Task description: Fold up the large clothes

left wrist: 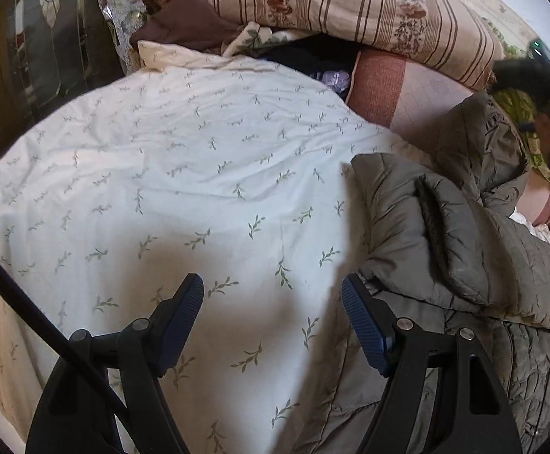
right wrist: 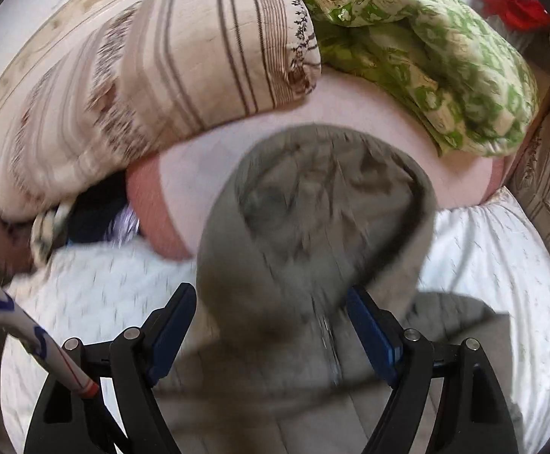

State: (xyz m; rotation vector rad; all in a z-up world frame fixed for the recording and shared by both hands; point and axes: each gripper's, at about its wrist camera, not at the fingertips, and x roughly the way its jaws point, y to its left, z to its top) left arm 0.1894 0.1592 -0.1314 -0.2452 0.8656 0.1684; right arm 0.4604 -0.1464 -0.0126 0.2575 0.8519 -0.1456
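- One grey quilted jacket lies crumpled at the bed's right edge, on the leaf-print sheet.
- Two grippers: the left gripper is spread wide, holding nothing, over bare sheet beside the jacket.
- The right gripper is spread wide; jacket cloth lies between its fingers, but blur hides any contact.
- Two folded quilts: one striped, one green.
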